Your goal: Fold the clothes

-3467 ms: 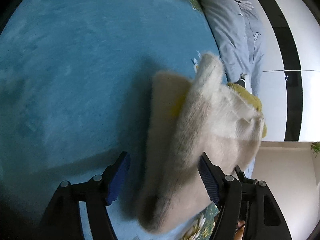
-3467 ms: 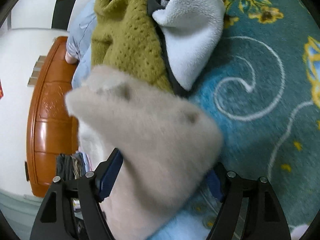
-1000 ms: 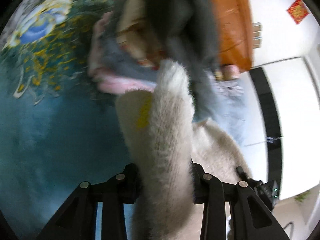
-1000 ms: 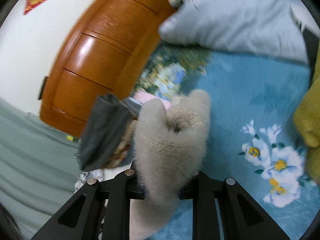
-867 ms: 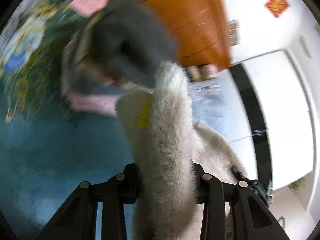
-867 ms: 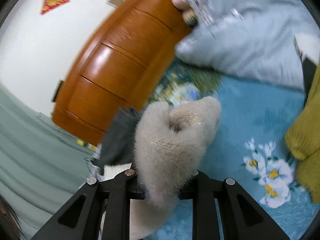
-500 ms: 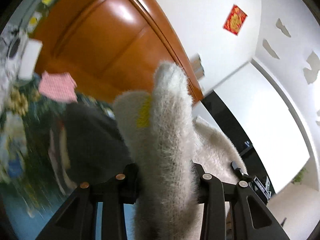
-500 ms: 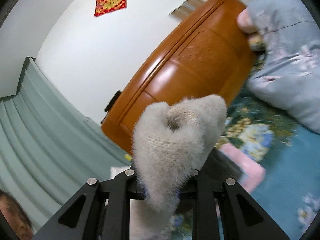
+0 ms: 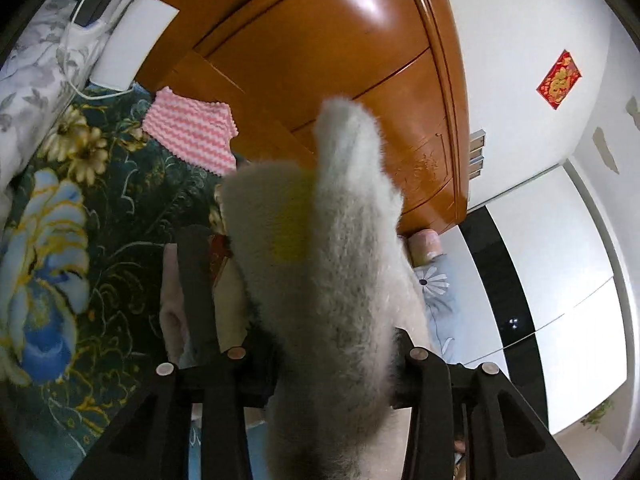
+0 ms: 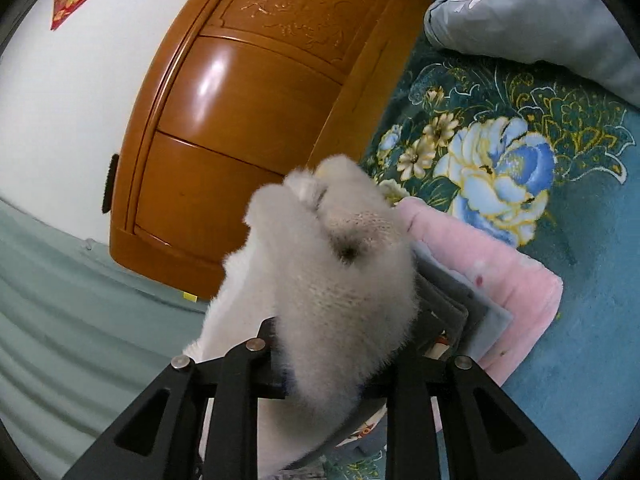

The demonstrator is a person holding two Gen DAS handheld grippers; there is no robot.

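Both tools, left tool and right tool, stay clenched on fuzzy cream sweater. Since earlier it has swung over folded stack near headboard. Fingertips buried in fluff.

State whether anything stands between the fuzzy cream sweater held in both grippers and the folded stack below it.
Nothing visible does. The fuzzy cream sweater hangs directly over the folded stack, clamped in the left gripper and the right gripper.

1. A teal floral bedspread covered the bed, running up to the wooden headboard.
2. A stack of folded clothes, its bottom layer pink, lay on it near the headboard.
3. A pink-and-white zigzag cloth lay against the headboard.
4. A pale blue pillow rested beside the headboard.
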